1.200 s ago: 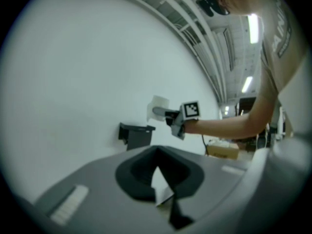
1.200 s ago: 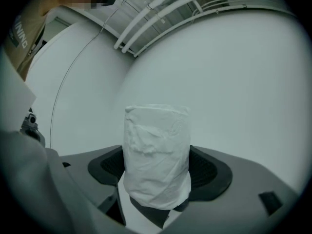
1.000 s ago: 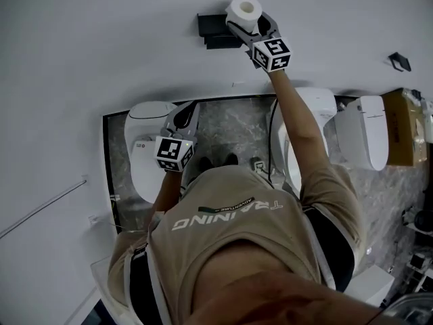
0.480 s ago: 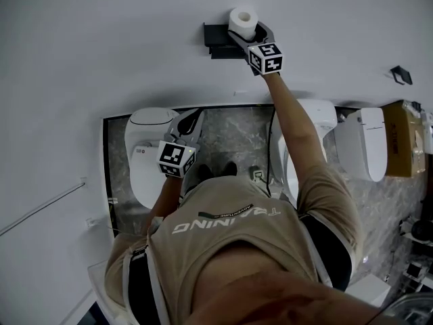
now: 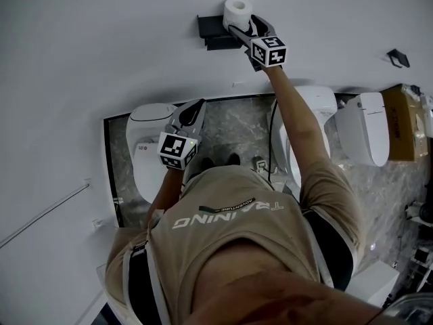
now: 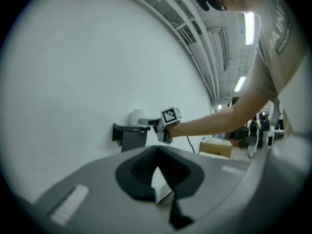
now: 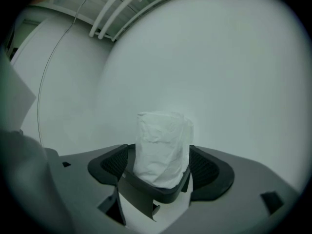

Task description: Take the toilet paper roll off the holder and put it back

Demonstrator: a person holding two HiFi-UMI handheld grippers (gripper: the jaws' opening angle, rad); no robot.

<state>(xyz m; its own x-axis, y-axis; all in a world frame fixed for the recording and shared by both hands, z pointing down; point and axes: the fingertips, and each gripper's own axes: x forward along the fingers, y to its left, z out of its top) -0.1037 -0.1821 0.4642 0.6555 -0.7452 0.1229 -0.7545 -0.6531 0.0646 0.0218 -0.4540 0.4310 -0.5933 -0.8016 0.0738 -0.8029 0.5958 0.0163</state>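
Note:
The white toilet paper roll [image 5: 237, 9] stands against the wall just above and right of the black holder [image 5: 213, 32]. My right gripper [image 5: 243, 24] is shut on its lower part, arm stretched out to the wall. In the right gripper view the crinkled roll [image 7: 161, 145] stands upright between the two dark jaws of the right gripper [image 7: 161, 172]. My left gripper [image 5: 195, 108] hangs lower, over a toilet, shut and holding nothing. From the left gripper view I see the holder [image 6: 131, 136], the roll [image 6: 138, 117] above it, and the left gripper [image 6: 163, 191] itself in front.
A white toilet [image 5: 145, 147] stands below left and another toilet [image 5: 369, 137] to the right on the grey marbled floor [image 5: 233, 131]. A cardboard box [image 5: 404, 127] sits far right. A small black fitting [image 5: 399, 58] is on the wall.
The right gripper has stayed at the holder with the roll, shifting only slightly against the wall. The left gripper has lifted a little.

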